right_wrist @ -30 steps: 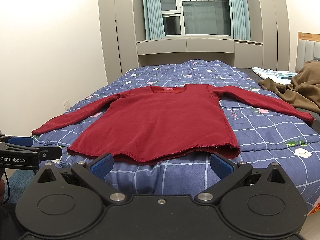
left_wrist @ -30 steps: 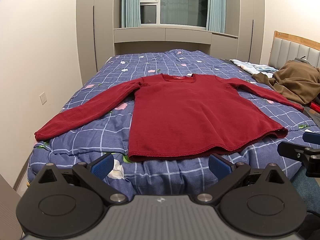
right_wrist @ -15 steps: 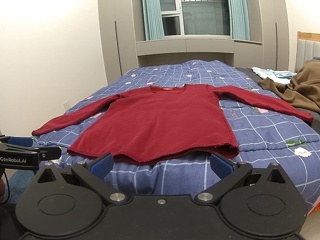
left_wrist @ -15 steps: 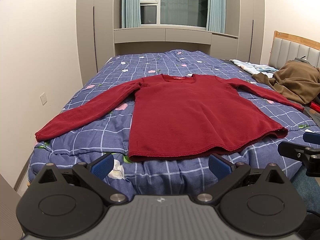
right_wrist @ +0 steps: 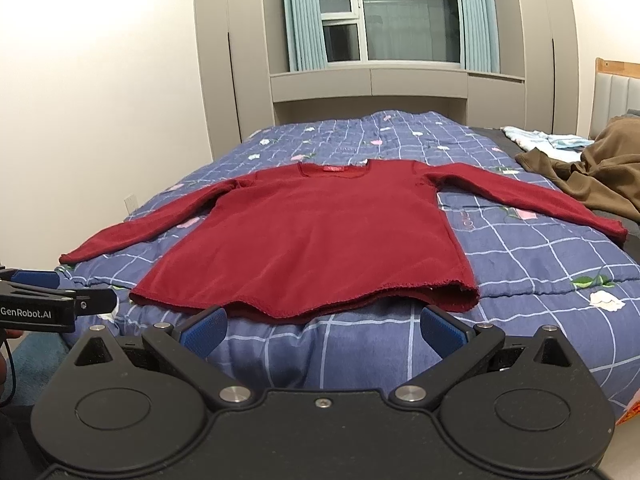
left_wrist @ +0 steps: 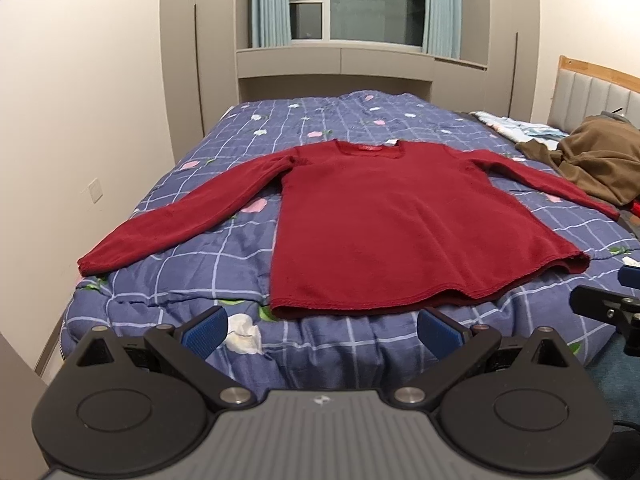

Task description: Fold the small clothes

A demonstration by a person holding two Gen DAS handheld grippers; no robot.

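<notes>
So at this point we had the red long-sleeve top (left_wrist: 384, 224) laid out flat and face up on the blue checked quilt (left_wrist: 240, 256), collar toward the window, both sleeves spread wide, and the hem right at the near edge of the bed where the quilt starts to drop off. Nothing was folded yet, as far as we could judge. Our left gripper (left_wrist: 322, 326) was hanging just short of the hem with its jaws wide open and nothing between them, and the right gripper (right_wrist: 323, 328) was the same deal, spread wide and empty, lined up closer to the right hem corner. If we were giving advice on this step: start with the sleeves, not the body. The left sleeve (left_wrist: 184, 220) ran out almost to the quilt's side edge, so we figured the cuff should be pinched through both layers and carried across the chest in a low arc, otherwise that soft knit drags and bunches. Same for the right sleeve (right_wrist: 528, 204), whose cuff ended near a brown garment (right_wrist: 596, 168) on the bed, so we'd have watched not to snag that. Keeping the hem from sliding off the edge seemed like the main risk.
</notes>
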